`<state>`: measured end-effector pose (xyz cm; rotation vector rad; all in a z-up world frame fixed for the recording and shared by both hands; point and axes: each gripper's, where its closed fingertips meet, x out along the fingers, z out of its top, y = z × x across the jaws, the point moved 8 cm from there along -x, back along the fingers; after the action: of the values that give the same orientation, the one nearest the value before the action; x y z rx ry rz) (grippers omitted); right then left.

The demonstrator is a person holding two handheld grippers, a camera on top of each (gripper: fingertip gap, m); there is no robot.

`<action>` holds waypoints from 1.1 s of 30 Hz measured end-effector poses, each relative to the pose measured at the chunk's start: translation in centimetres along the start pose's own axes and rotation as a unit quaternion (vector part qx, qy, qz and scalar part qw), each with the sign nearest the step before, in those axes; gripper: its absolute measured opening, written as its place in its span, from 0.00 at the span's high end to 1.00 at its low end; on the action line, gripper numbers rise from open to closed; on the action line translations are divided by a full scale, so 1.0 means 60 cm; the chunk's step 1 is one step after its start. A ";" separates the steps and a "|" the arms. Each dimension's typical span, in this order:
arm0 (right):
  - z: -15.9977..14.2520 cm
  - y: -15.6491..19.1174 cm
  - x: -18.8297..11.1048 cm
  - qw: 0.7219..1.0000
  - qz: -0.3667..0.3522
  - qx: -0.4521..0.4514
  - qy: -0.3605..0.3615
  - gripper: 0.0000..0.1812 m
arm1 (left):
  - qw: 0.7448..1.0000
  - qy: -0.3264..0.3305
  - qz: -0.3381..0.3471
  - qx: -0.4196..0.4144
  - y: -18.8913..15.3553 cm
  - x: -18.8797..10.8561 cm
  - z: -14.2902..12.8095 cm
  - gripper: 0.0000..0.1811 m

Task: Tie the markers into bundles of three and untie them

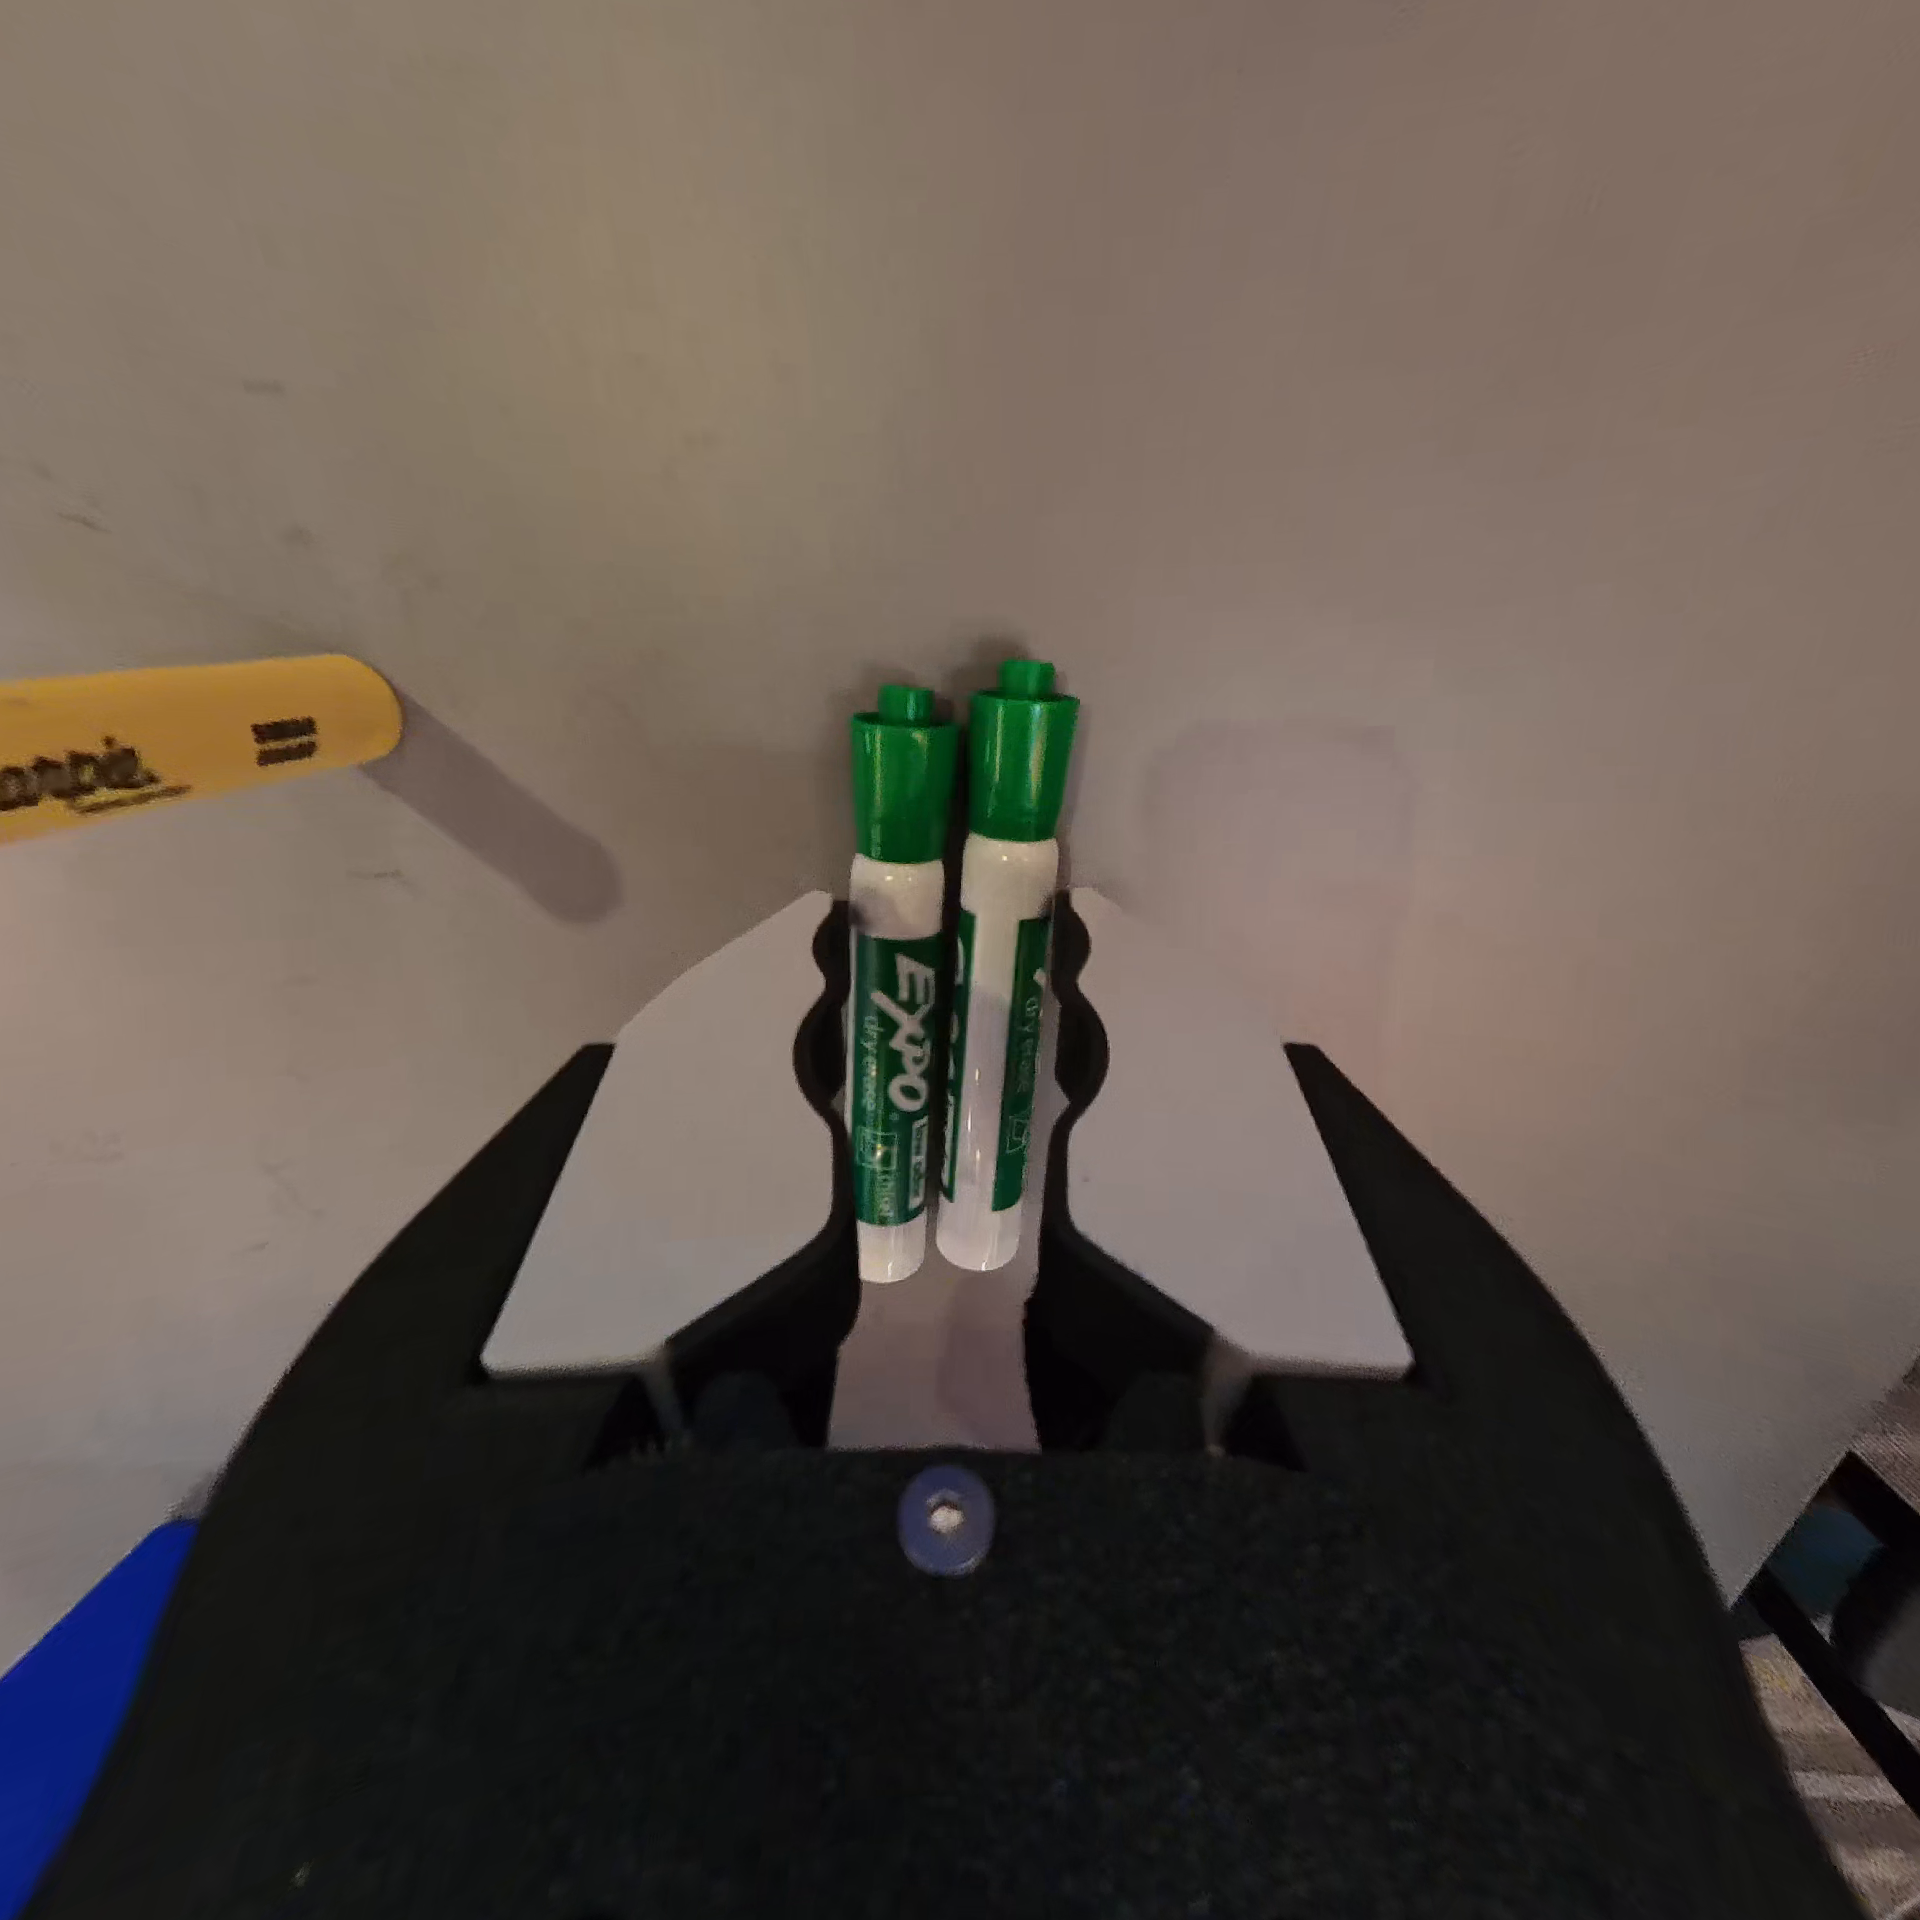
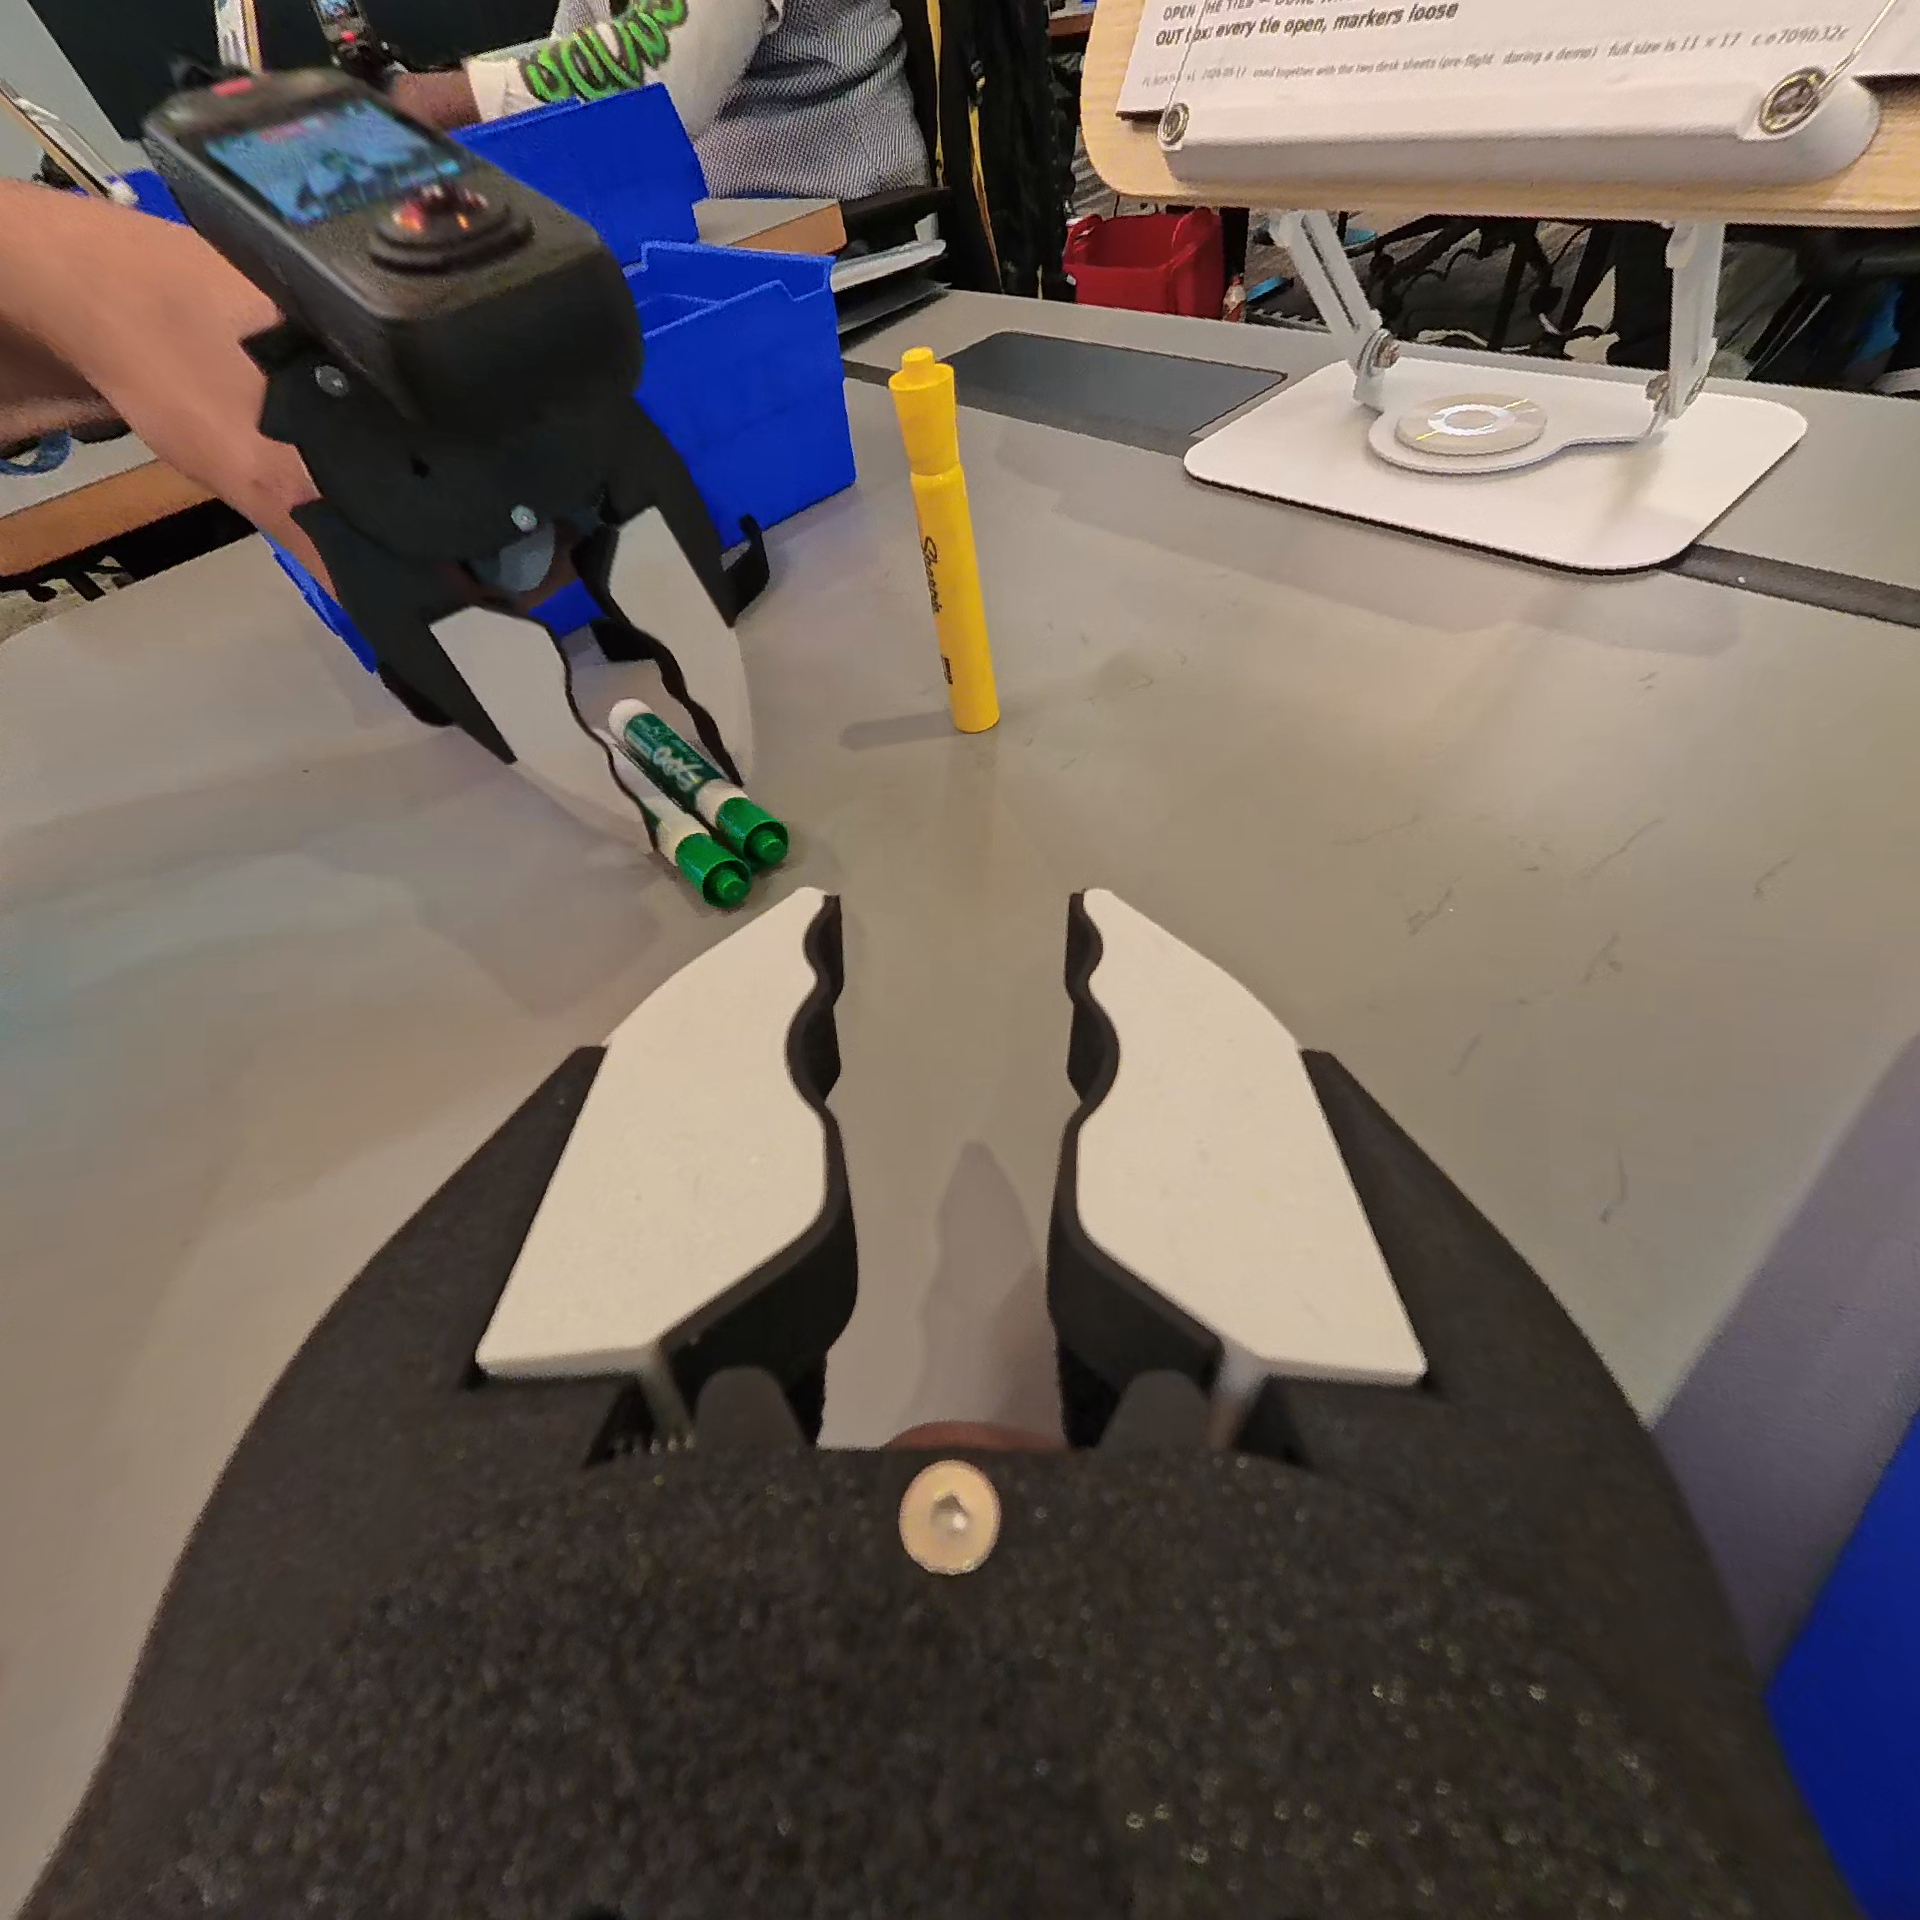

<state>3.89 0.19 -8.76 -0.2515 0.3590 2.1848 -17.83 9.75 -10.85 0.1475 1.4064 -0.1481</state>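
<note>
A grey table (image 2: 1299, 831), lightly scuffed, carries everything, with blue bins (image 2: 748, 395) toward 11 o'clock in the right wrist view and a white stand (image 2: 1496, 457) holding a printed sheet toward 1 o'clock. The left gripper (image 1: 951, 1039) is clenched on two green markers (image 1: 951, 1039), which lie side by side, touching, between its wavy black pads; each has a white barrel with a green printed band and a green cap, caps pointing to 12 o'clock past the fingertips. In the right wrist view the same pair (image 2: 696, 800) sits low at the table at 10 o'clock, caps toward the camera. A yellow marker (image 2: 945, 551) lies loose nearby at 12 o'clock. The right gripper (image 2: 951, 935) is released, its jaws parted over bare table, holding nothing
</note>
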 end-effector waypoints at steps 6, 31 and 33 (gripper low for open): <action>0.001 0.002 -0.001 1.000 -0.001 -0.002 0.000 0.78 | 1.000 0.010 -0.003 0.001 -0.006 0.018 0.003 0.80; 0.002 0.003 -0.001 1.000 0.000 -0.002 -0.001 0.78 | 0.999 -0.015 -0.009 0.027 -0.015 -0.011 0.011 1.00; 0.002 0.002 -0.002 1.000 0.000 -0.001 -0.002 0.78 | 0.999 -0.026 -0.009 0.021 -0.015 -0.013 0.012 1.00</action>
<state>3.86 0.07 -8.57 -0.2479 0.3530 2.1850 -17.44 8.74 -9.97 0.1652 1.3531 -0.1944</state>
